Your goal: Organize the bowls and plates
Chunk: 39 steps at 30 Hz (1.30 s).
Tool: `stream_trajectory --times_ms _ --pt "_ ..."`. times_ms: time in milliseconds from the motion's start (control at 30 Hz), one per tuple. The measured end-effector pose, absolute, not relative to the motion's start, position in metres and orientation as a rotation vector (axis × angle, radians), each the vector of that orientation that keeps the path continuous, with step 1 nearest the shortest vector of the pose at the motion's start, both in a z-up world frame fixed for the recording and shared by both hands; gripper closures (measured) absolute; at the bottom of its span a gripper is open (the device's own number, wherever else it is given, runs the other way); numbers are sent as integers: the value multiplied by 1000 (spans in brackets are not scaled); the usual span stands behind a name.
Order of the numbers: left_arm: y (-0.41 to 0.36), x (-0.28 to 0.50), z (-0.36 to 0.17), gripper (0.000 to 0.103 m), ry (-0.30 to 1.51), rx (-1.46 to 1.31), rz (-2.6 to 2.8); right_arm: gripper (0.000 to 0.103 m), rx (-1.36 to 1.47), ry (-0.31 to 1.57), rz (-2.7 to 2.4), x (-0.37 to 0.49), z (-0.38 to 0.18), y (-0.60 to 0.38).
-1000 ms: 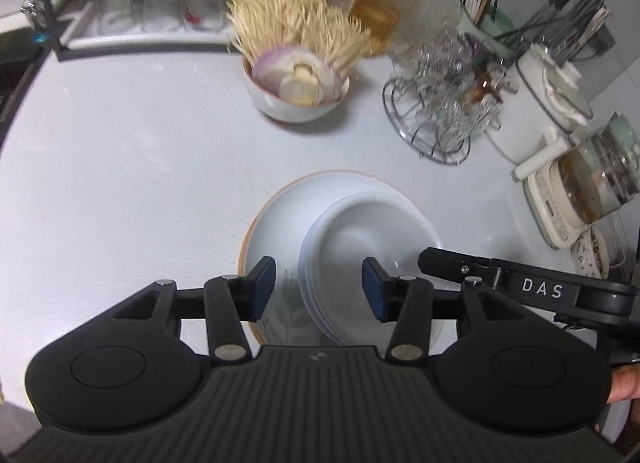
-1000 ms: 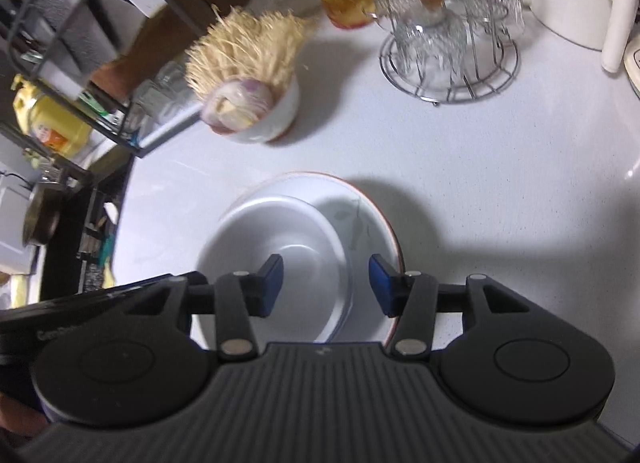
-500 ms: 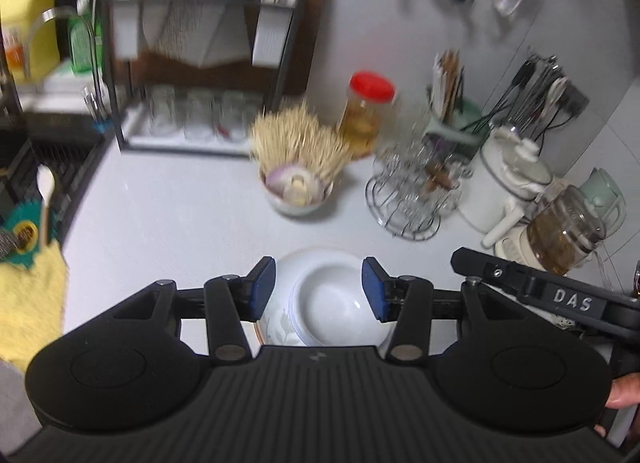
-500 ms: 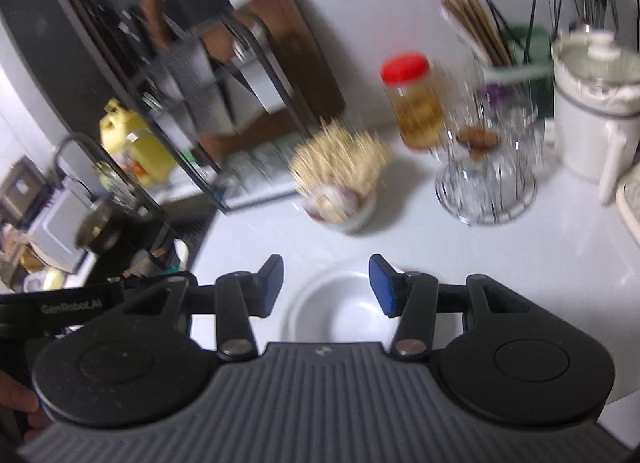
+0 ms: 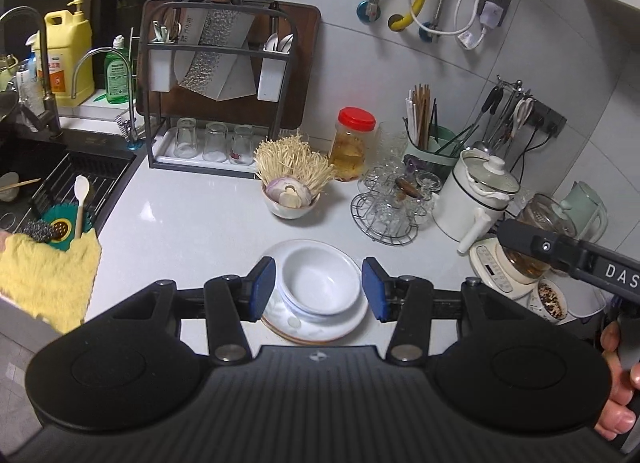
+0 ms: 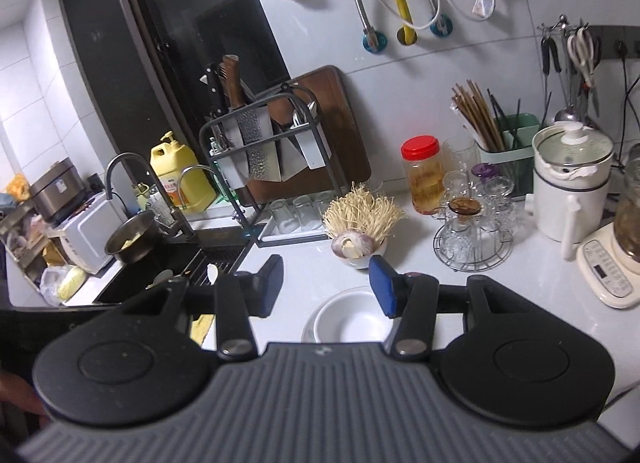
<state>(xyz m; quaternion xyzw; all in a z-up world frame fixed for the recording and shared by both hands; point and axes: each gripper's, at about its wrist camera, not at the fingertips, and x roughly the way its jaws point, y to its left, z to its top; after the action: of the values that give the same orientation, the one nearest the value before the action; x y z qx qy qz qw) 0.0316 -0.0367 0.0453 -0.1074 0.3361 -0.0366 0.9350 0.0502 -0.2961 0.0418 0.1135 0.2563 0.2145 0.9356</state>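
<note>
Both grippers have pulled up and back from the dishes since a second ago: then the stack filled the lower middle of each wrist view, and now it sits small and far below with the whole kitchen wall in sight. The white bowls are nested on the plate, which rests on the white desk, in front of the mushroom bowl and well apart from the glass rack. The left gripper hangs above the stack with its jaws part-way open and nothing between the pads; the right gripper is likewise half open and empty, with the bowls seen low between its fingers. The right-hand tool and the fingers that grip it show at the edge of the left view. By the look of it the stacking step is done and the hands are clear. A next move, if one is needed, would be to grasp the plate rim from both sides and carry the pile level, since the bowls sit off-centre on it.
</note>
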Motion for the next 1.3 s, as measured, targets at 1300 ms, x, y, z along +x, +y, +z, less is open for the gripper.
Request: stream_trajectory --times_ms 1300 --pt "-81 -109 0 13 700 -151 -17 31 144 581 347 -80 -19 -330"
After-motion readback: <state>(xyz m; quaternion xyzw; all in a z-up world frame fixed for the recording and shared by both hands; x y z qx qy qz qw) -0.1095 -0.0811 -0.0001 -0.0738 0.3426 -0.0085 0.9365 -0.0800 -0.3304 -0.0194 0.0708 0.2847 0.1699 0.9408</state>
